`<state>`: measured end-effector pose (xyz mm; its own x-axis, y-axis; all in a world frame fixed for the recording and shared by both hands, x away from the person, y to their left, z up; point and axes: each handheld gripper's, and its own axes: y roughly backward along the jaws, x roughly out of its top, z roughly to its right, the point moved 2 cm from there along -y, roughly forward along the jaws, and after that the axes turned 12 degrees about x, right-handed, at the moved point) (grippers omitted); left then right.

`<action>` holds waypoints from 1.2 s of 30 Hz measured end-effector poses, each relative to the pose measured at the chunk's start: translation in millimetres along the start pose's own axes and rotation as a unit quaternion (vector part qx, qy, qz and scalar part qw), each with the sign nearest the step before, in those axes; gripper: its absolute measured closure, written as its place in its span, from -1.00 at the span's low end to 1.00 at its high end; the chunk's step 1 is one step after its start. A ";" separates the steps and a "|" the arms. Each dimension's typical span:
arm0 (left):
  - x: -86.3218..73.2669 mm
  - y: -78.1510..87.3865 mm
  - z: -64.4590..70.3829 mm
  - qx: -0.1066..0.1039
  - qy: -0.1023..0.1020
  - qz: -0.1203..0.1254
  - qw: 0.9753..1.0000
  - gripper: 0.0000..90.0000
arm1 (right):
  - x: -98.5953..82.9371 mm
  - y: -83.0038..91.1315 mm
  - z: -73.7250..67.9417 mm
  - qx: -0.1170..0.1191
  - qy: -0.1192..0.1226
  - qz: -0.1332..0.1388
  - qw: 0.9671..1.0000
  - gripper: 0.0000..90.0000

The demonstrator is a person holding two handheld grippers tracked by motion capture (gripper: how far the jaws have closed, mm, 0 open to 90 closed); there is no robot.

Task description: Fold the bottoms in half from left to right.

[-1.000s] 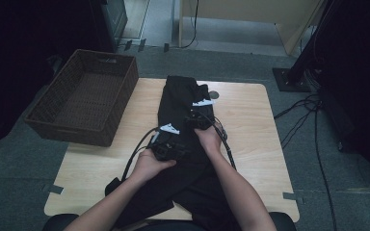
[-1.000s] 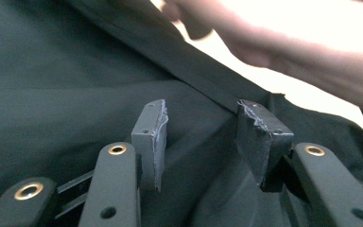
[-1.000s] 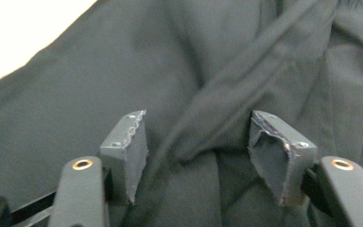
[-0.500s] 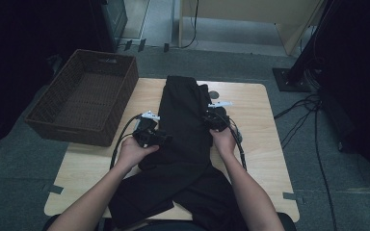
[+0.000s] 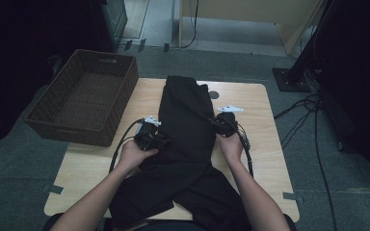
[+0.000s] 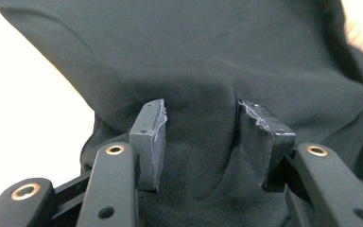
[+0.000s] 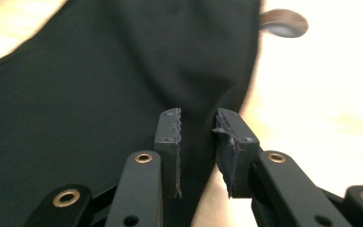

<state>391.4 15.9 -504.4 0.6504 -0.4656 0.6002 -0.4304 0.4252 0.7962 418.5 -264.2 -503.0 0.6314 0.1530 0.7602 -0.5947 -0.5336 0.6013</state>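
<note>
— Your left gripper [image 5: 160, 141], is it holding the black garment [image 5: 185, 144]?
— No, jaws are apart, cloth bulging between them. Your right gripper [image 5: 213, 122] is also parted, garment's edge between its pads [image 7: 170, 137].

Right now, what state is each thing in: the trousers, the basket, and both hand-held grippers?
Trousers: lying lengthwise on the table, partly folded, near end hanging off the edge.
Basket: upright, empty, at the table's left far corner.
Left hand-held gripper: open, jaws set around a bulge of cloth at the trousers' left edge.
Right hand-held gripper: jaws narrowly apart at the trousers' right edge; grip on the cloth unclear.
</note>
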 end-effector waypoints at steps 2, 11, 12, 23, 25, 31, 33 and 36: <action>-2.6 -2.5 -1.2 0.003 0.002 -0.004 1.000 0.18 | -7.6 -0.2 -9.4 0.014 0.007 -0.005 1.000 0.57; -6.2 -8.2 -1.2 0.013 -0.002 -0.002 1.000 0.23 | -37.2 -0.4 -36.1 0.037 0.047 -0.040 0.997 0.53; -6.1 -8.4 -1.0 0.015 -0.003 -0.002 1.000 0.24 | -38.8 -1.2 -36.8 0.033 0.049 -0.044 0.997 0.53; -0.9 -16.8 -15.3 0.045 0.025 0.031 0.998 0.43 | -33.7 -16.9 -26.2 0.022 0.053 -0.016 0.998 0.62; 4.6 -20.0 -19.7 0.056 0.023 0.029 0.998 0.44 | -28.6 -23.3 -24.6 0.020 0.053 -0.013 0.998 0.62; 26.9 -35.5 -37.1 0.058 0.050 0.031 0.997 0.44 | -9.9 -44.6 -15.3 0.010 0.042 -0.004 0.999 0.60; 32.7 -40.4 -43.0 0.056 0.061 0.036 0.996 0.45 | -4.0 -50.9 -12.1 0.007 0.038 -0.001 0.999 0.59; 41.5 -45.7 -51.4 0.062 0.066 0.035 0.995 0.47 | 3.5 -58.0 -6.5 0.000 0.033 0.002 0.999 0.58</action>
<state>470.3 17.0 -519.8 0.6890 -0.3292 0.6457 -0.5457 0.3506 0.7611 452.0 -227.3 -533.6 0.5953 0.2059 0.7767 -0.5969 -0.5337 0.5990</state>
